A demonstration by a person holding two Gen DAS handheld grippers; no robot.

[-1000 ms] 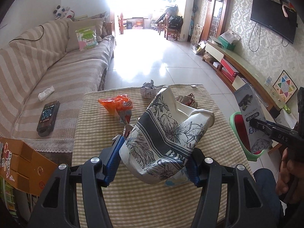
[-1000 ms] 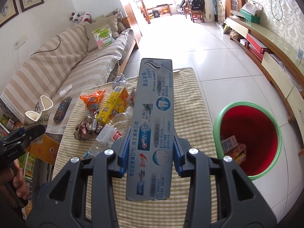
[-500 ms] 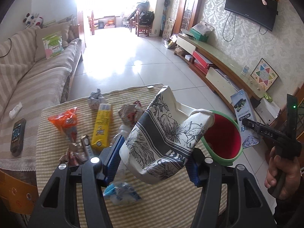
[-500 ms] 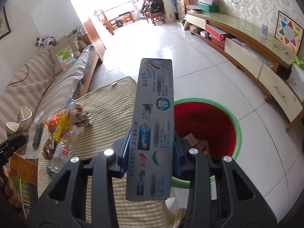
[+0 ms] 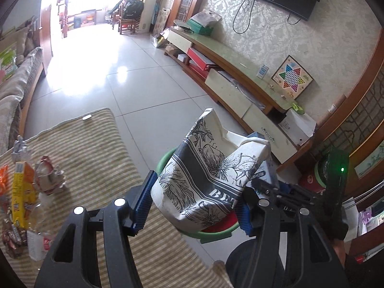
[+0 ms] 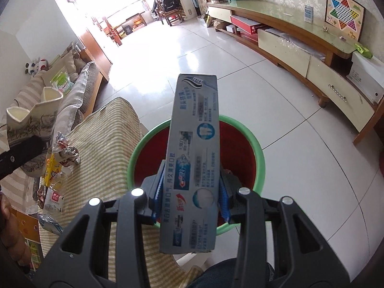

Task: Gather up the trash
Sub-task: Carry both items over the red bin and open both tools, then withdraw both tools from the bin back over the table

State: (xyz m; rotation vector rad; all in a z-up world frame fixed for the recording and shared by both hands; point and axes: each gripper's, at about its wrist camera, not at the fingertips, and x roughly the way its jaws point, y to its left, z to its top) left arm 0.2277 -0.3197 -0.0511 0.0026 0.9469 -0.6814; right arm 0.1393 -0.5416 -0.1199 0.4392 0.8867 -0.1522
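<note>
Holding over green-rimmed bin (image 6: 256,158): right gripper (image 6: 189,199) clamped on toothpaste box (image 6: 193,158), left gripper (image 5: 192,206) clamped on crumpled paper cup (image 5: 208,175). Neither dropped yet. Wrappers (image 5: 21,192) left on striped table (image 5: 96,148).

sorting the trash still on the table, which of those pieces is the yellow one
The long yellow box, lying flat at the table's left edge. The crumpled silver wrapper beside it and the orange packet are not yellow.
</note>
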